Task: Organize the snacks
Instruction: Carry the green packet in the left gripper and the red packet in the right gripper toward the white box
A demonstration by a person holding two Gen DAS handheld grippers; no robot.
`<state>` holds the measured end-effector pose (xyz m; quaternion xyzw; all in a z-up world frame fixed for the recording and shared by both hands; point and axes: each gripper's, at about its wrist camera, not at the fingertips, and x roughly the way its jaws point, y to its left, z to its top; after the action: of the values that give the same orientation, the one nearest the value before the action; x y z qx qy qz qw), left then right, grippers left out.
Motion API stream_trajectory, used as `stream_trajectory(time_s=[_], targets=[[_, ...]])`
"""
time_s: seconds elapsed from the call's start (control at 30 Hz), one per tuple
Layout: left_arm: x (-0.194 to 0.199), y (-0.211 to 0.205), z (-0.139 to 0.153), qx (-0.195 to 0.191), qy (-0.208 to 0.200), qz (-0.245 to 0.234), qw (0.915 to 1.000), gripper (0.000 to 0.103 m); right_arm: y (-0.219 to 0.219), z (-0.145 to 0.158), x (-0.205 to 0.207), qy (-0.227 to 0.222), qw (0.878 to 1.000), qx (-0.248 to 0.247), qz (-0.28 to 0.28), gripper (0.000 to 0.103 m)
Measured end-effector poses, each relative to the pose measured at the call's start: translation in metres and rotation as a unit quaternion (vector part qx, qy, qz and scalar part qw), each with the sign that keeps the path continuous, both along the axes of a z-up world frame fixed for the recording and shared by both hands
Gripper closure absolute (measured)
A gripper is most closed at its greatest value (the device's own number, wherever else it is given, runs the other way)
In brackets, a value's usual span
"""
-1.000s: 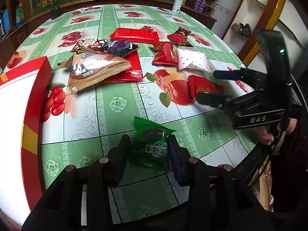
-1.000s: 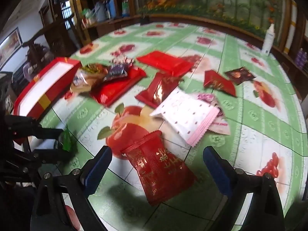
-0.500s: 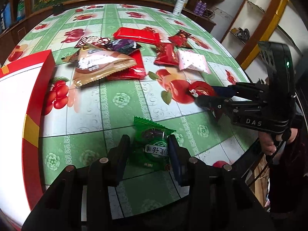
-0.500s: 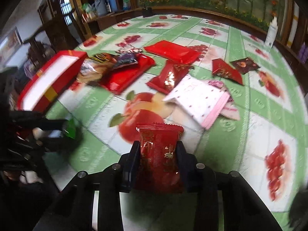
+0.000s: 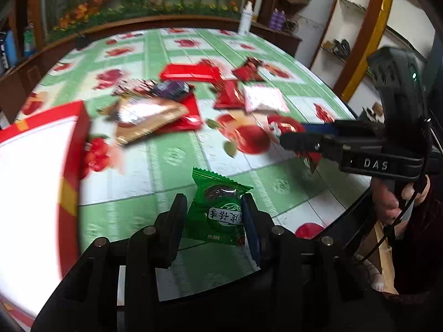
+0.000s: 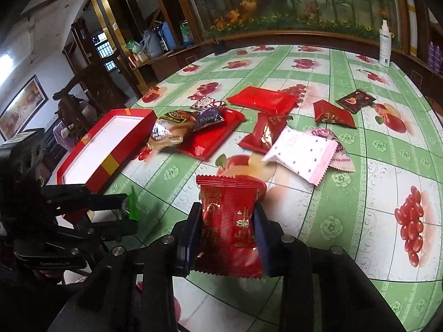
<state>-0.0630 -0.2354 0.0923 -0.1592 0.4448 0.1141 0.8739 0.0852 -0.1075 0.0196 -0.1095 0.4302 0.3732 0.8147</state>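
Green snack packet (image 5: 218, 215) is clamped between my left gripper (image 5: 213, 215) pads, jaws nearly as narrow as they go, packet standing on edge with its printed face to the camera, clear of the table (image 5: 171, 163) and over its near edge. Red snack packet (image 6: 231, 221) sits the same way in my right gripper (image 6: 227, 221): those jaws have just been closing, the pads now press both long sides and the packet sticks out ahead of the fingertips, lifted off the cloth near the near edge. Side grips make sense here: soft pillow packs, pinched across the width so they don't fold or slip. Red box (image 5: 36, 182) with the white inside lies open at the left edge of the table, just beside the left gripper's line of travel, so I read it as the drop target for both packets; green one is nearer to it, red one has to cross the near edge to get there. Rest of the snacks still lie loose mid-table: brown triangular packet (image 6: 166, 135) on a flat red pack (image 6: 213, 135) near the box's far corner, white dotted packet (image 6: 301, 155) toward the right, a second long red pack (image 6: 263, 99) and a small dark packet (image 6: 355, 101) further back. White spray bottle (image 6: 385, 44) stands at the far right edge, well apart. The left view is motion-blurred, so fine detail of the pile is unreadable there.
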Motion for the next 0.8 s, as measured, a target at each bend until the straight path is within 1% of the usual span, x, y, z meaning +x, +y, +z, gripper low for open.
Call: stream_trajectory(time_s=[0.03,0.07,0.1,0.13,0.17,0.2,0.23,0.27,0.33,0.37,0.43,0.53,0.57,0.6,0.63,0.67,0.7,0.73,0.77,0.8], targets=[[0.003,-0.006,0.007,0.000,-0.004,0.011,0.9999,0.065,0.002,0.000,0.000,0.001,1.000,0.002,0.001,0.066],[-0.003,0.019,0.008,0.000,-0.010,0.005,0.9999,0.065,0.005,0.001,-0.001,-0.001,1.000,0.004,0.001,0.066],[-0.005,0.030,0.011,0.002,-0.015,0.008,0.9999,0.065,0.007,0.000,-0.001,-0.005,1.000,0.003,0.003,0.066],[-0.002,0.025,0.018,0.007,-0.018,0.022,0.9996,0.065,0.011,0.000,-0.002,-0.004,1.000,0.003,0.006,0.066],[-0.010,0.050,0.017,0.009,-0.023,0.020,0.9995,0.065,0.016,0.000,-0.003,-0.003,1.000,0.002,0.010,0.066],[-0.015,0.061,0.019,0.012,-0.026,0.024,0.9993,0.065,0.023,0.000,-0.004,-0.004,1.000,0.000,0.015,0.066],[-0.012,0.059,0.025,0.018,-0.029,0.039,0.9986,0.065,0.026,0.000,-0.005,-0.004,1.000,0.000,0.020,0.066],[-0.016,0.085,0.026,0.025,-0.034,0.038,0.9984,0.065,0.031,0.000,-0.006,-0.005,1.000,-0.001,0.026,0.066],[-0.014,0.090,0.032,0.036,-0.039,0.063,0.9966,0.065,0.045,0.002,-0.009,-0.010,0.999,-0.002,0.040,0.066],[-0.025,0.113,0.028,0.035,-0.042,0.065,0.9964,0.065,0.053,0.002,-0.011,-0.011,0.999,-0.003,0.047,0.066],[-0.032,0.140,0.027,0.039,-0.042,0.085,0.9947,0.065,0.070,0.002,-0.015,-0.012,0.998,-0.002,0.065,0.066],[-0.045,0.167,0.019,0.044,-0.043,0.117,0.9912,0.065,0.099,0.005,-0.022,-0.016,0.996,0.001,0.091,0.067],[-0.049,0.190,0.014,0.043,-0.041,0.124,0.9905,0.065,0.110,0.006,-0.024,-0.017,0.995,0.004,0.100,0.067],[-0.044,0.192,0.013,0.044,-0.038,0.138,0.9887,0.065,0.123,0.007,-0.027,-0.019,0.994,0.008,0.110,0.067],[-0.045,0.207,0.010,0.045,-0.037,0.145,0.9877,0.065,0.132,0.009,-0.029,-0.020,0.993,0.011,0.116,0.067],[-0.051,0.226,0.003,0.045,-0.038,0.146,0.9875,0.065,0.144,0.010,-0.031,-0.021,0.992,0.014,0.123,0.067],[-0.057,0.254,-0.004,0.045,-0.038,0.145,0.9877,0.065,0.159,0.012,-0.034,-0.021,0.991,0.019,0.132,0.067],[-0.051,0.259,-0.007,0.046,-0.034,0.157,0.9860,0.065,0.167,0.013,-0.036,-0.019,0.990,0.022,0.138,0.067],[-0.060,0.292,-0.018,0.048,-0.037,0.148,0.9871,0.065,0.182,0.014,-0.038,-0.019,0.989,0.027,0.146,0.067],[-0.060,0.297,-0.022,0.051,-0.037,0.154,0.9861,0.065,0.191,0.015,-0.040,-0.019,0.988,0.030,0.151,0.067]])
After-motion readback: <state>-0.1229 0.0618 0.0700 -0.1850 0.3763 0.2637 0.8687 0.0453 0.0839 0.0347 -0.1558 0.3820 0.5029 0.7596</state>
